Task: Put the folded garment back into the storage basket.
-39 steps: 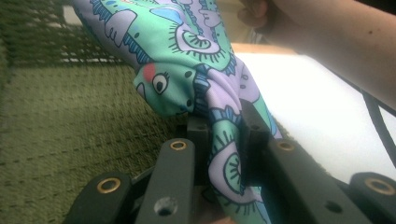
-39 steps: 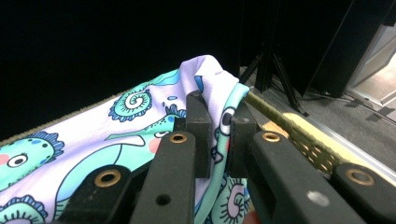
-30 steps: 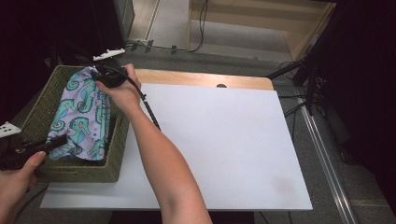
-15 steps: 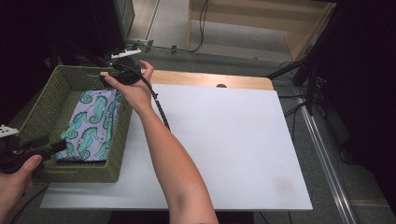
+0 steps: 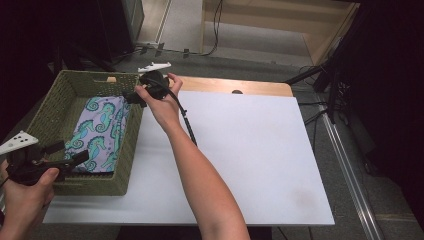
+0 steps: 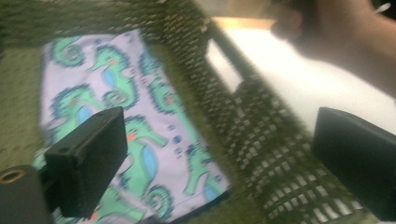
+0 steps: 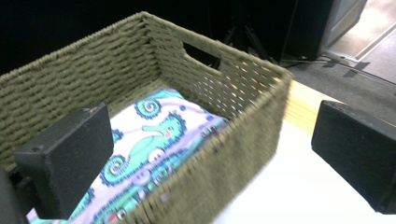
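Note:
A folded cloth (image 5: pixel 102 131) printed with green seahorses lies flat in a green woven basket (image 5: pixel 42 112) at the table's left. My left gripper (image 5: pixel 69 154) hovers at the basket's near corner, open, its jaws having just been opening with nothing gripped. In the left gripper view the cloth (image 6: pixel 93 79) and basket wall (image 6: pixel 243 121) lie beyond the open left gripper (image 6: pixel 217 123). My right gripper (image 5: pixel 134 96) sits at the basket's far right rim, open, jaws just opened and empty. The right gripper view shows the right gripper (image 7: pixel 212 126) over the basket (image 7: pixel 93 60) and cloth (image 7: pixel 159 140).
A white board (image 5: pixel 250 150) covers the table right of the basket, with a wooden strip (image 5: pixel 260 86) along its far edge. Dark stands and cables (image 5: pixel 340 75) crowd the right side, beside a metal rail (image 5: pixel 350 180).
The right gripper let go of the cloth and drew back from inside the basket to its right rim. The cloth settled flat. The left gripper's jaws opened and it shifted slightly right.

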Demonstrator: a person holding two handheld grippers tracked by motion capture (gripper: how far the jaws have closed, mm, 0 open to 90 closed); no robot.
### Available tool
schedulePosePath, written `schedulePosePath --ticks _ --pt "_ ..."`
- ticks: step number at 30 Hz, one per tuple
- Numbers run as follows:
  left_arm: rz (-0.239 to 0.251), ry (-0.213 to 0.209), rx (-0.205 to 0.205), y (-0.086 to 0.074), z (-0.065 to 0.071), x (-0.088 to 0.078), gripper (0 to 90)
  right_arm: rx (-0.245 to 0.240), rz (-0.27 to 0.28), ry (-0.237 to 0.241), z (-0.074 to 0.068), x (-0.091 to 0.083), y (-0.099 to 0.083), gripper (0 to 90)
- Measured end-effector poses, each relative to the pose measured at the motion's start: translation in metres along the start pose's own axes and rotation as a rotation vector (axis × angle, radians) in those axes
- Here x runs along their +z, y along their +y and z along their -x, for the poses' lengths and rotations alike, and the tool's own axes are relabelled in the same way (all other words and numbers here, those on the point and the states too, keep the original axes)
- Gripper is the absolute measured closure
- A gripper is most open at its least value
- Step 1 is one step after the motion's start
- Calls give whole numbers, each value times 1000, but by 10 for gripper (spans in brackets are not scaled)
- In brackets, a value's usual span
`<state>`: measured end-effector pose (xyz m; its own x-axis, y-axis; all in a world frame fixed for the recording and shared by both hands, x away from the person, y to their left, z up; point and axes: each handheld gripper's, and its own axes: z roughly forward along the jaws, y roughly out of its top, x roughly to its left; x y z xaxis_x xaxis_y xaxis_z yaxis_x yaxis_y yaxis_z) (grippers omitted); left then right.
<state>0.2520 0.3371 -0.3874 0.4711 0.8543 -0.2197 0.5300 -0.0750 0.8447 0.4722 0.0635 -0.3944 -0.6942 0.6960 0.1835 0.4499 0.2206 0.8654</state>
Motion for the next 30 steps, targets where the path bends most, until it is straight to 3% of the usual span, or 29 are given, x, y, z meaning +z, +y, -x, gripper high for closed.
schedulePosePath --ticks 3,7,20,25,30 --pt "33 -35 21 0 7 2 16 4 -2 -9 7 -10 -7 0" --pt "41 -70 34 1 14 7 0 7 -4 -24 15 -23 -17 0" --pt "68 -128 62 4 40 29 0 12 9 -81 40 -76 -49 0" --pt "68 -118 79 7 54 33 0 34 16 -97 50 -96 -62 0" --pt "71 -145 87 8 61 39 0 28 22 -114 57 -117 -72 0"
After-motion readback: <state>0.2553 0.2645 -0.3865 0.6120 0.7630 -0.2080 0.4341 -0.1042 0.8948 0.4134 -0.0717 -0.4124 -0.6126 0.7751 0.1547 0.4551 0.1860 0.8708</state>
